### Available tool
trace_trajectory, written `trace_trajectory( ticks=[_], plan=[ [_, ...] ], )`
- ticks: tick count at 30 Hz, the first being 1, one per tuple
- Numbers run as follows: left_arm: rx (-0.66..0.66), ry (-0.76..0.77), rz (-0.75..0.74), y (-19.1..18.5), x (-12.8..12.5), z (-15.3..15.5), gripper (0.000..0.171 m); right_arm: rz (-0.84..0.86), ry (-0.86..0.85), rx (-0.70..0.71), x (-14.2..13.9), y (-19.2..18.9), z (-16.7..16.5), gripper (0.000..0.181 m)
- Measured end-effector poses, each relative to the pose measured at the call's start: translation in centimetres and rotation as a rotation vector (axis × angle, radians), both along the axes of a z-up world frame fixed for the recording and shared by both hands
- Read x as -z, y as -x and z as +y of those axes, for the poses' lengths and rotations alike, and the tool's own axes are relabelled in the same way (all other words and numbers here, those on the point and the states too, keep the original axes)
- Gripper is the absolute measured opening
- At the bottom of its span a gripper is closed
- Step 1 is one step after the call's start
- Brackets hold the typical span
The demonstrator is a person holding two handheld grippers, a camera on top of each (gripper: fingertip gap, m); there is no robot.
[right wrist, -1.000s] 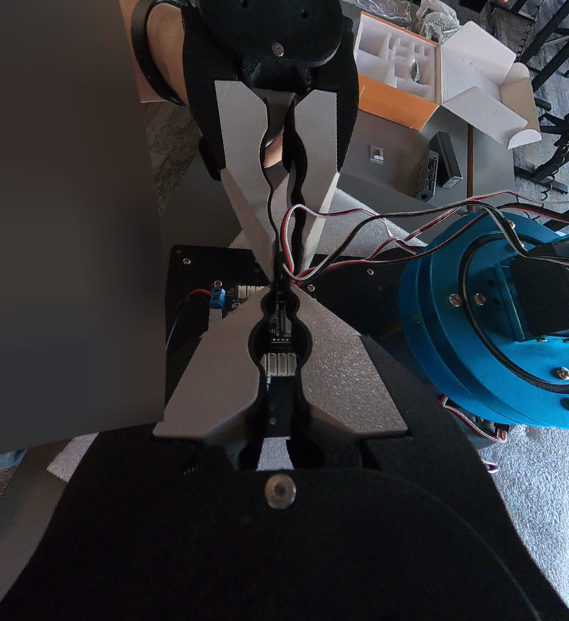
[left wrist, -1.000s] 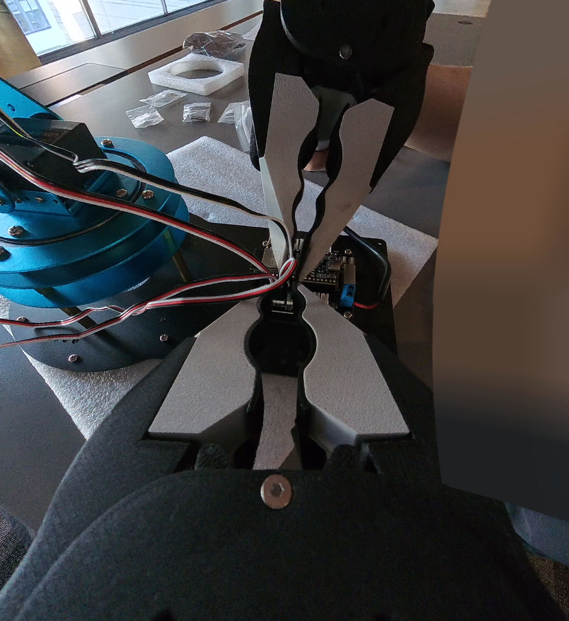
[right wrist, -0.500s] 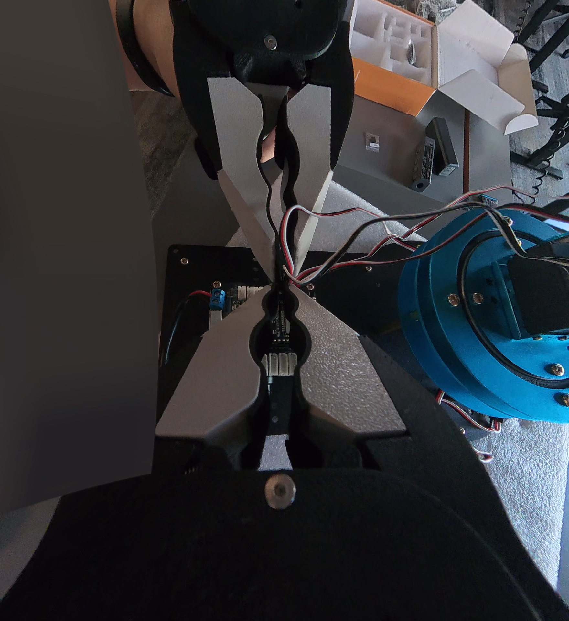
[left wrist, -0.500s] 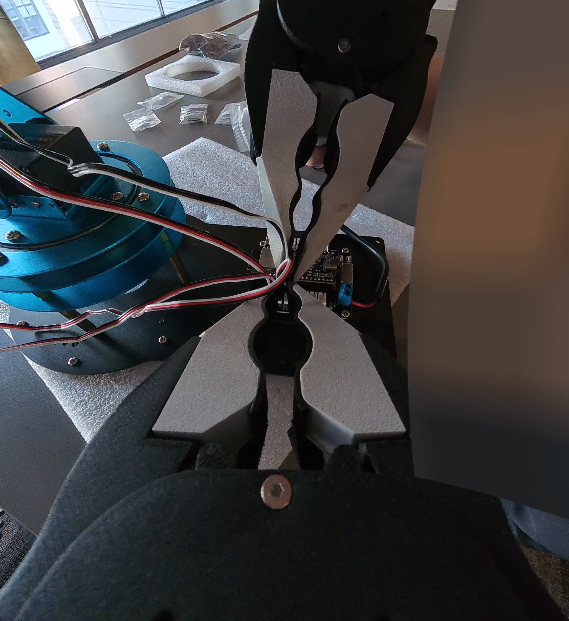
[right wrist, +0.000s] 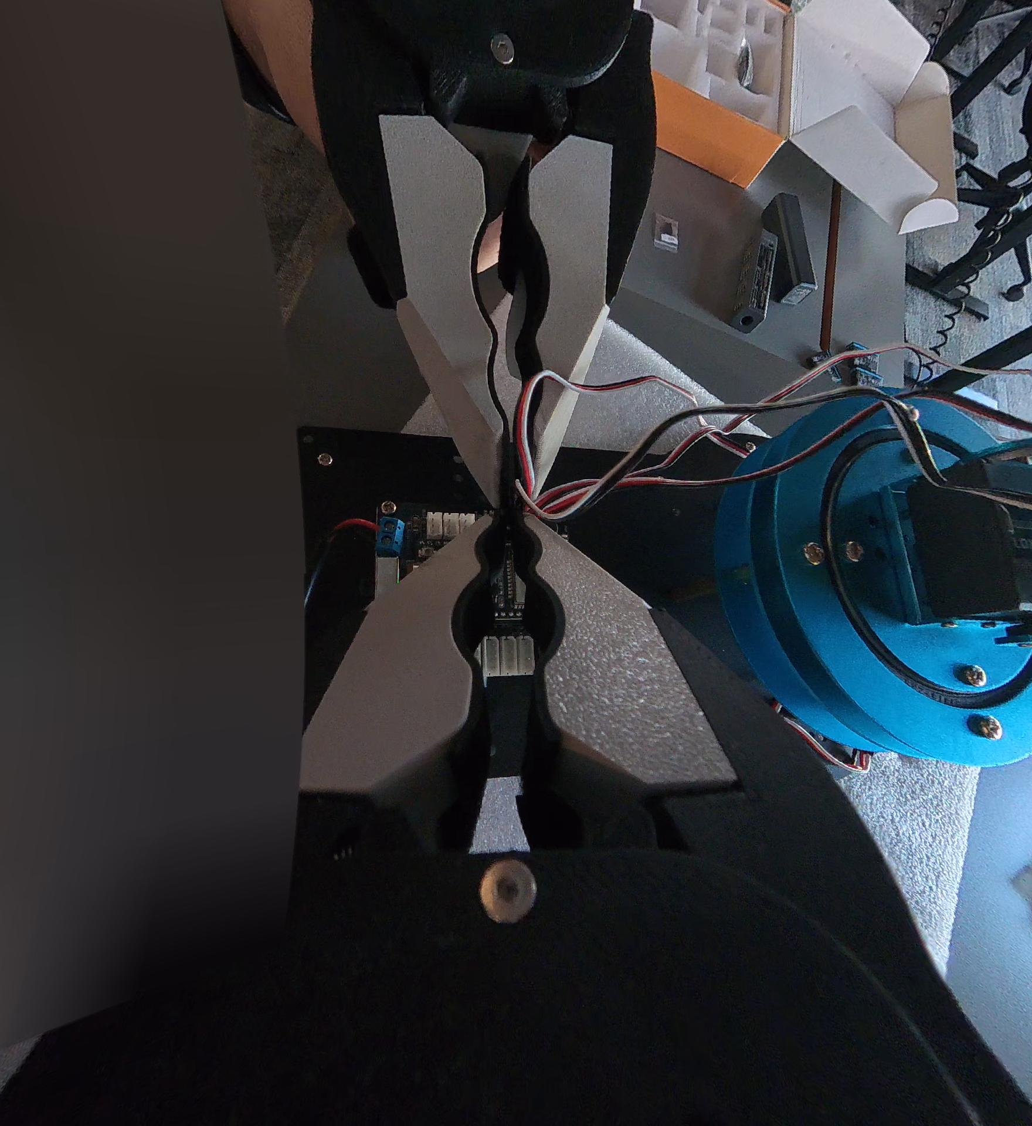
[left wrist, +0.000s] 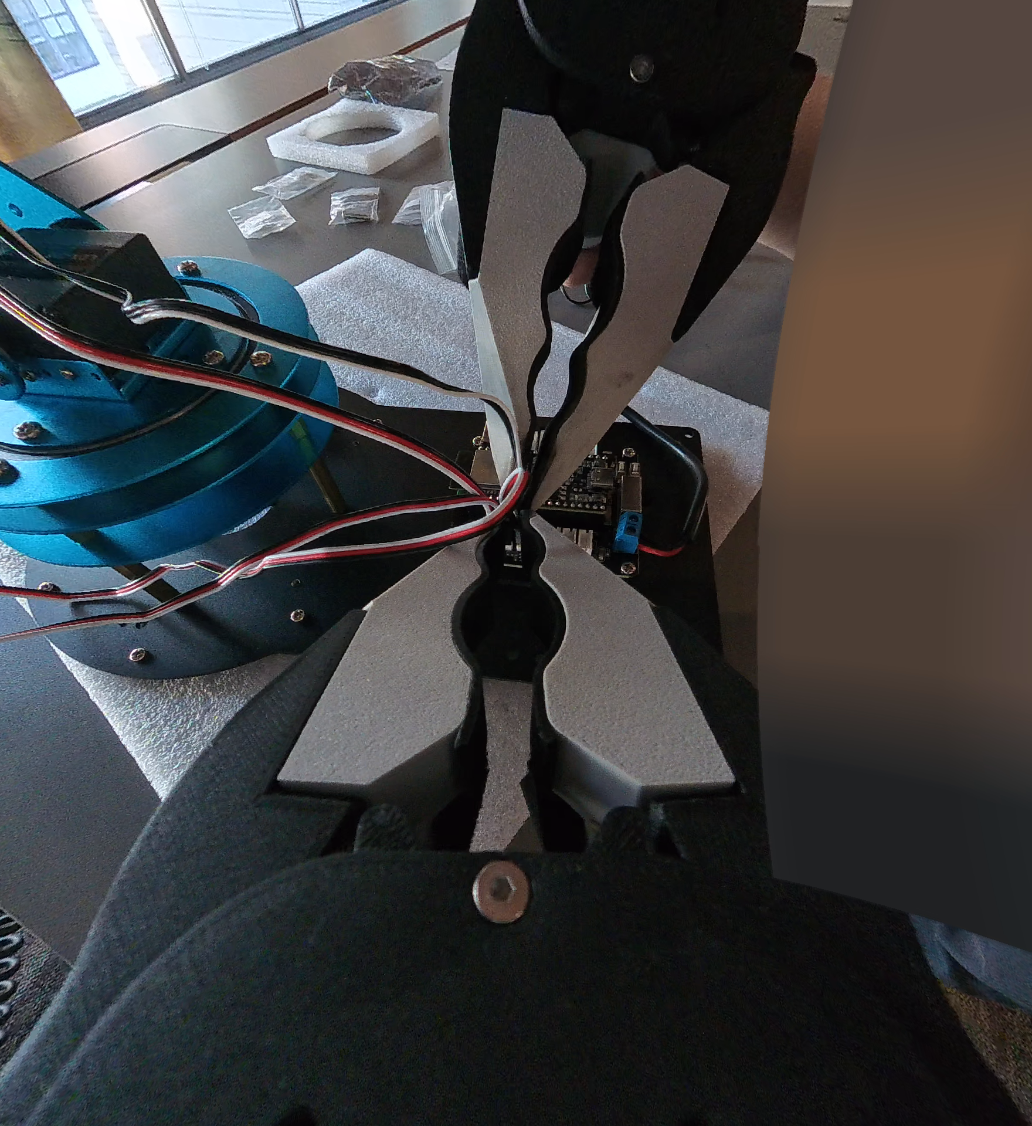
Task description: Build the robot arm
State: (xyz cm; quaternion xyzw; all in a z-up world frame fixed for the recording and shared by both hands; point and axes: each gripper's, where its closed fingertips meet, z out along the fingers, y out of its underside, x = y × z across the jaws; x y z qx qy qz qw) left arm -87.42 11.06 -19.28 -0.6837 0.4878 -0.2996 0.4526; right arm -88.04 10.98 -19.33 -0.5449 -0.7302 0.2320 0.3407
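1. The left gripper (left wrist: pixel 516 524) has its fingers pressed together at the tips over the circuit board (left wrist: pixel 593 487); a bundle of red, white and black servo wires (left wrist: pixel 379 518) runs to those tips. Whether a wire or plug is pinched there cannot be told.
2. The right gripper (right wrist: pixel 510 518) comes from the opposite side of the board, its tips meeting the left one's. Its fingers are likewise drawn narrow, and the wires (right wrist: pixel 593 487) pass right at the tips. It cannot be told whether they are actually held.
3. The two tools being tip to tip over the board suggests, as a judgement, that one steadies the wire while the other guides its end toward the white connector sockets (right wrist: pixel 504 658).
4. Beside the board stands a blue round turntable base (left wrist: pixel 136 439) carrying a black servo (left wrist: pixel 105 268), where the wires start.
5. Board and base share a black plate (right wrist: pixel 343 475) on a white foam sheet (left wrist: pixel 392 304).
6. Farther from the board lie small plastic bags (left wrist: pixel 294 201), a foam ring (left wrist: pixel 355 134) and an open cardboard box (right wrist: pixel 806 91).
7. The servo bears faint print, too small to read.
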Motion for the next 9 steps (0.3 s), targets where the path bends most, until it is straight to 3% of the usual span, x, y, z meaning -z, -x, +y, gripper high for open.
trace_trajectory(
  ticks=[9],
  plan=[
    [-0.008, 0.007, -0.024, 0.47, -0.30, -0.05, 0.009, 0.063, 0.036, -0.003, -0.65, -0.03, 0.15, 0.001]
  ],
)
